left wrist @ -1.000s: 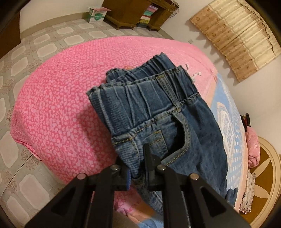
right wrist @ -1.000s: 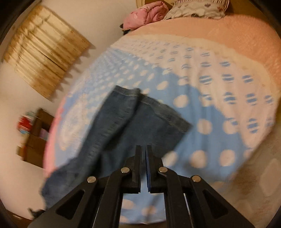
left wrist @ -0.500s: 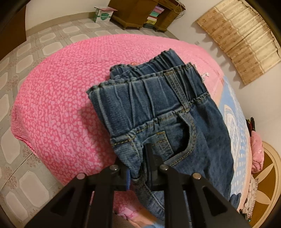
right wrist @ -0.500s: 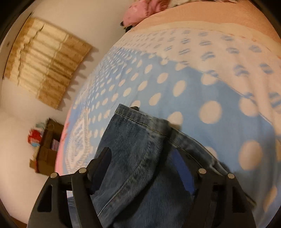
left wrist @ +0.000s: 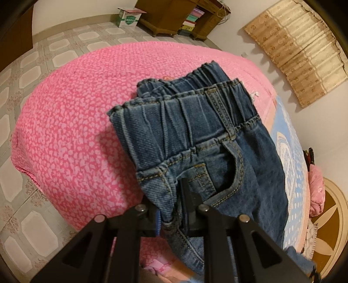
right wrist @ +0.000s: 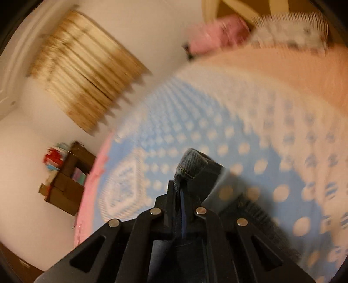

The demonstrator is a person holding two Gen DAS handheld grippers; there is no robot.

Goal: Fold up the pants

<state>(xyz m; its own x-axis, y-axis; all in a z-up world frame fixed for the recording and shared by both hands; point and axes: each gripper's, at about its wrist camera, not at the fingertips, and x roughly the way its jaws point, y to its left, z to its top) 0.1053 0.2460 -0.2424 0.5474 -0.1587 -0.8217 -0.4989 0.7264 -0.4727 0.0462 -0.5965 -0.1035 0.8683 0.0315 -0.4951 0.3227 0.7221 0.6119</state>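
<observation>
Blue denim pants lie on the bed, folded lengthwise, with the elastic waistband toward the pink end. My left gripper is shut on the pants at the hip, beside the front pocket. In the right wrist view my right gripper is shut on the leg hem of the pants and holds it lifted above the blue dotted blanket. This view is blurred by motion.
A pink patterned cover drapes the near end of the bed. Tiled floor, a cardboard box and a wooden shelf lie beyond it. A pink pillow sits at the head of the bed.
My right gripper opened over the leg hem, then shut on it and lifted it off the blanket. My left gripper kept its hold at the hip.
</observation>
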